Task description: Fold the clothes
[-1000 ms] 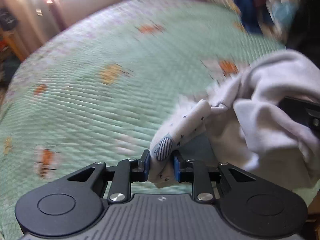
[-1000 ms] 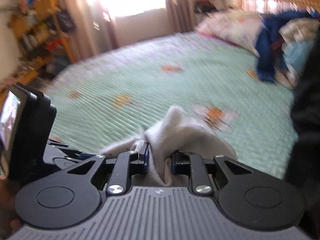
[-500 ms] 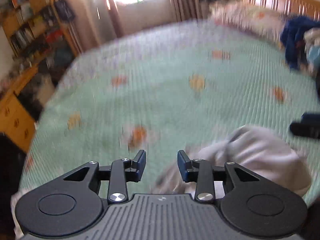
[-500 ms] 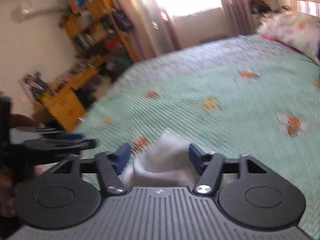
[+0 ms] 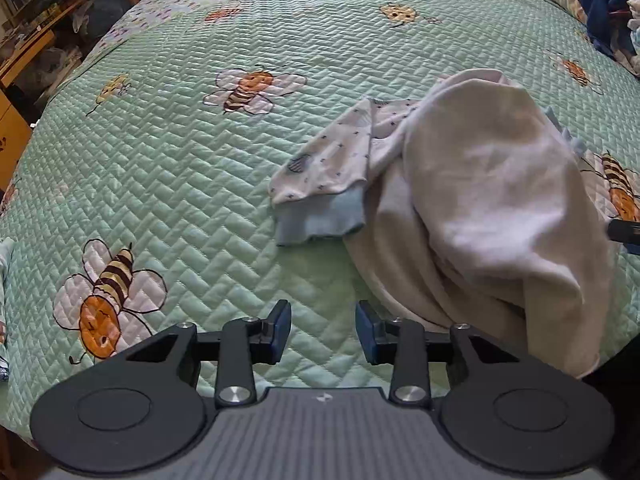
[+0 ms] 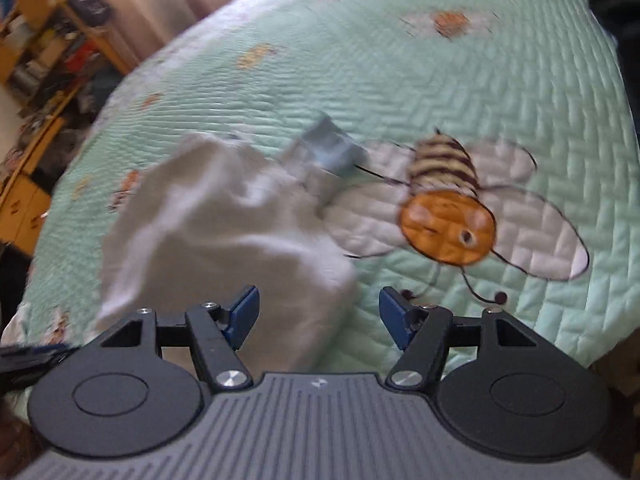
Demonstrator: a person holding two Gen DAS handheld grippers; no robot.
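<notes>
the white garment [image 5: 480, 208] lay crumpled on the green bee-print quilt [image 5: 200, 152] of the bed, one patterned sleeve [image 5: 324, 164] spread out to its left. the left tool [image 5: 323, 330] hung just beside it, jaws opening with nothing between them. the right tool [image 6: 318, 318] stood wide apart over the garment's edge, gripping nothing.

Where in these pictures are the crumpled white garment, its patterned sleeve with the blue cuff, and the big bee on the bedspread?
white garment [image 5: 488, 208]: left wrist view, middle of the heaped fabric.
patterned sleeve [image 5: 324, 168]: left wrist view, dotted part above the blue cuff.
big bee [image 6: 448, 216]: right wrist view, its orange head.
</notes>
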